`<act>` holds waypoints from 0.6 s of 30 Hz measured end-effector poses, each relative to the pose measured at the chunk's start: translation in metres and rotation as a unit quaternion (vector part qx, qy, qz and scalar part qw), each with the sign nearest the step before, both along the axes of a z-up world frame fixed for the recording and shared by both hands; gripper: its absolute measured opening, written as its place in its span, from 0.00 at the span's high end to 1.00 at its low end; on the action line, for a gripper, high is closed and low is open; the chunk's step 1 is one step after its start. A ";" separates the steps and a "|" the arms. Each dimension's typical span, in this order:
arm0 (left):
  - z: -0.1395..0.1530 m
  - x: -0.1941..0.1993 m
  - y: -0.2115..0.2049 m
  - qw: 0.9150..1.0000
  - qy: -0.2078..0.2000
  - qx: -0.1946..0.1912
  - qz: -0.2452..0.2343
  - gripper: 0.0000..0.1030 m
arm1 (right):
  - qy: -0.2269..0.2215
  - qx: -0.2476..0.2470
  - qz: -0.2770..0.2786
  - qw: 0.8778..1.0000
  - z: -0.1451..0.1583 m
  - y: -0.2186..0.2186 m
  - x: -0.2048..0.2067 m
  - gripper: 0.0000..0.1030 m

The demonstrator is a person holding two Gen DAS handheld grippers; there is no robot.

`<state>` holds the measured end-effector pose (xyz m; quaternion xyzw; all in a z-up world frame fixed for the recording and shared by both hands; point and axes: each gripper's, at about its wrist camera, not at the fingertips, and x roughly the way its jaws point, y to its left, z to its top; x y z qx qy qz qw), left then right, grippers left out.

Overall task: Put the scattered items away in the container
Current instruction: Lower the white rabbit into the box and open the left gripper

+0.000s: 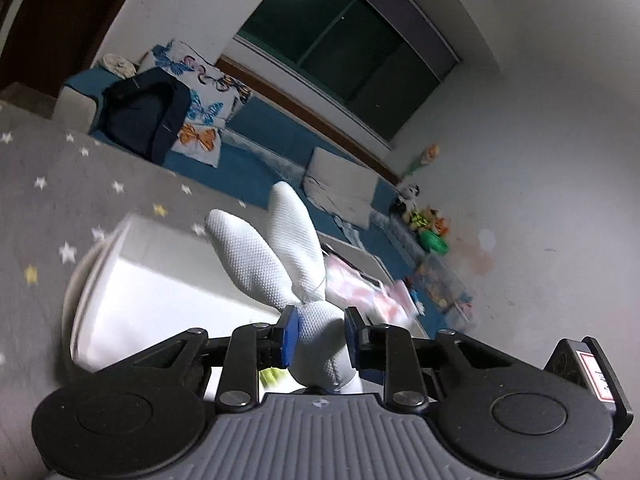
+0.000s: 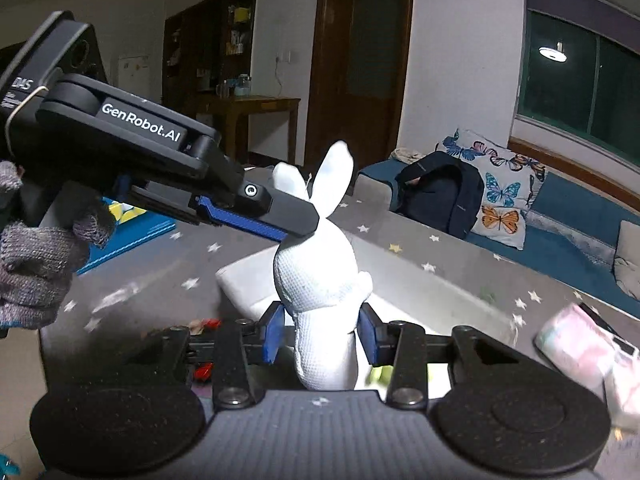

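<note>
While the left gripper (image 2: pixel 296 220), marked "GenRobot.AI", clamps the head of the white rabbit (image 2: pixel 320 276), the right gripper (image 2: pixel 322 336) pinches its body; it stands upright, ears up, above the white box (image 1: pixel 160 280).

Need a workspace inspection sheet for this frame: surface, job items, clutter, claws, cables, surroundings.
Surface: grey star-print cover, partly blurred.
Job's things: white plush rabbit held up above the white container.
Clutter: pink-white packet, small red bits, blue book.
Claws: left claw shut on the rabbit near its head; right claw shut on its body; gloved hand holds the left one.
Cables: nothing seen.
Surroundings: dark backpack, butterfly pillow, blue cushions, night window, wooden door, toys by the wall.
</note>
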<state>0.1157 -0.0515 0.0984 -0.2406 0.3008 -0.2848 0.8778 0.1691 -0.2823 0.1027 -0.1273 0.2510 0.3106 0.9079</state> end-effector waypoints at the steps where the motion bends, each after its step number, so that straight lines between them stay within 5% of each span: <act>1: 0.000 0.008 0.000 1.000 -0.001 0.003 0.002 0.74 | 0.005 -0.001 0.000 1.000 -0.002 0.003 0.012 0.63; 10: -0.044 0.077 0.000 0.997 0.061 0.032 0.023 0.76 | 0.086 -0.016 0.000 0.996 -0.043 0.019 0.086 0.65; 18: -0.076 0.100 -0.007 0.993 0.103 0.061 0.021 0.76 | 0.140 -0.058 0.001 0.988 -0.074 0.027 0.114 0.65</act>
